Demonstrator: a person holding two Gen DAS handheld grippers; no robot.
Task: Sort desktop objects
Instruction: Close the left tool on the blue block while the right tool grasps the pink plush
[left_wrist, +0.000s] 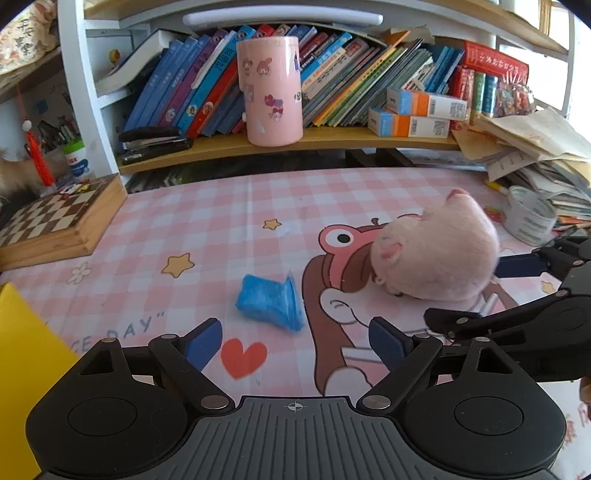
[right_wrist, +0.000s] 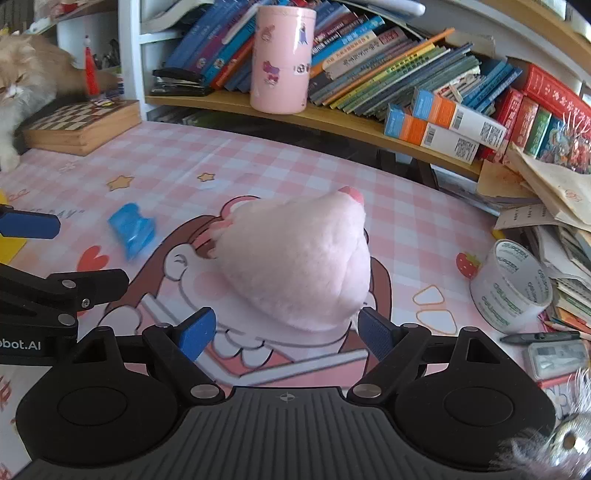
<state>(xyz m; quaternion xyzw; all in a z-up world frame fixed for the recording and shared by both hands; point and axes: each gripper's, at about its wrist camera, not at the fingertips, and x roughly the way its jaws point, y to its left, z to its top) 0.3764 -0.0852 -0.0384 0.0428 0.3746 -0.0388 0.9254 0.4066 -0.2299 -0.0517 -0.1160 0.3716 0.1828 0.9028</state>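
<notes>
A pink plush toy (left_wrist: 436, 254) lies on the pink checked desk mat (left_wrist: 207, 221); it also shows in the right wrist view (right_wrist: 299, 258). A crumpled blue bag (left_wrist: 269, 301) lies left of it, also in the right wrist view (right_wrist: 133, 229). My left gripper (left_wrist: 295, 341) is open and empty, just in front of the blue bag. My right gripper (right_wrist: 284, 332) is open, its blue pads on either side of the plush's near end, not touching. The right gripper also shows in the left wrist view (left_wrist: 491, 291), beside the plush.
A pink cup (left_wrist: 271, 90) stands on the wooden shelf (left_wrist: 332, 138) before leaning books. A chessboard box (left_wrist: 55, 221) sits at the left, a yellow box (left_wrist: 26, 350) near left. A tape roll (right_wrist: 513, 288), paper stacks and a pen lie right. A cat (right_wrist: 22, 85) sits far left.
</notes>
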